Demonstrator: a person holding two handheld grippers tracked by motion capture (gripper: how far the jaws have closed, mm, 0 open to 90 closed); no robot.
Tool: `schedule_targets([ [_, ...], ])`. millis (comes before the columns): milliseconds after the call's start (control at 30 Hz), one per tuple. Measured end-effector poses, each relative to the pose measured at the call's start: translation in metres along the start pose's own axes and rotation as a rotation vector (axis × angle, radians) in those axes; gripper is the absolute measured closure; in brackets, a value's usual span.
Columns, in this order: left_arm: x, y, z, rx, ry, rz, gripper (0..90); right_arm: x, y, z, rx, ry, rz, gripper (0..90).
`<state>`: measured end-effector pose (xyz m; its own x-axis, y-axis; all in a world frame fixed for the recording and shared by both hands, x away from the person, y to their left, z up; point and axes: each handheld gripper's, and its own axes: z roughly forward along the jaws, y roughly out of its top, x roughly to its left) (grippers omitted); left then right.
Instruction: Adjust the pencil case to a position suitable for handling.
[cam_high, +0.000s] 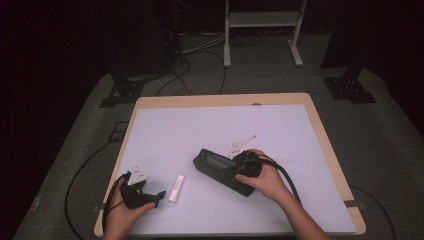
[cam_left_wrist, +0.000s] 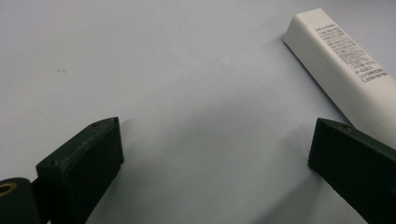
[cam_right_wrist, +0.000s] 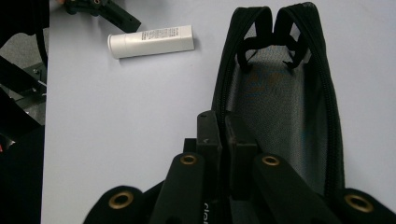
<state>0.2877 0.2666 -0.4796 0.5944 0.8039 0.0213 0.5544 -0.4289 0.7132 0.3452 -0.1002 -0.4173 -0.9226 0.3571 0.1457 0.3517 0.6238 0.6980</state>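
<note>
The pale lilac tabletop with its wooden rim spans the middle of the high view; at its lower centre lies the black zippered fabric pouch, mouth gaping, and we judge the step in hand to be getting the white plastic tube with printed label into it. The right gripper has its jaws pressed together on the pouch's near zip edge, lower centre of its own view; we should keep that pinch firm and lift slightly so the mouth stays wide. The left gripper, lower left of the high view, has jaws spread on bare surface; the tube lies just beside one jaw, upper right of its view; we should shift across and straddle its middle before closing.
</note>
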Motion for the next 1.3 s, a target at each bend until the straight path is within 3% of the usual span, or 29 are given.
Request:
schedule_targets([
  [200,0.000,0.000,0.000,0.000,0.000,0.000,2.2,0.000,-0.001,0.001,0.009,-0.004,0.001,79.7],
  [333,0.000,0.000,0.000,0.000,0.000,0.000,2.1,0.000,0.000,-0.006,-0.021,-0.014,-0.002,69.1],
  [633,0.000,0.000,0.000,0.000,0.000,0.000,2.1,-0.002,-0.001,-0.021,-0.067,-0.024,0.011,59.9],
  [1300,0.000,0.000,0.000,-0.001,0.000,0.000,2.2,-0.016,-0.015,-0.056,-0.151,-0.132,0.058,38.6],
])
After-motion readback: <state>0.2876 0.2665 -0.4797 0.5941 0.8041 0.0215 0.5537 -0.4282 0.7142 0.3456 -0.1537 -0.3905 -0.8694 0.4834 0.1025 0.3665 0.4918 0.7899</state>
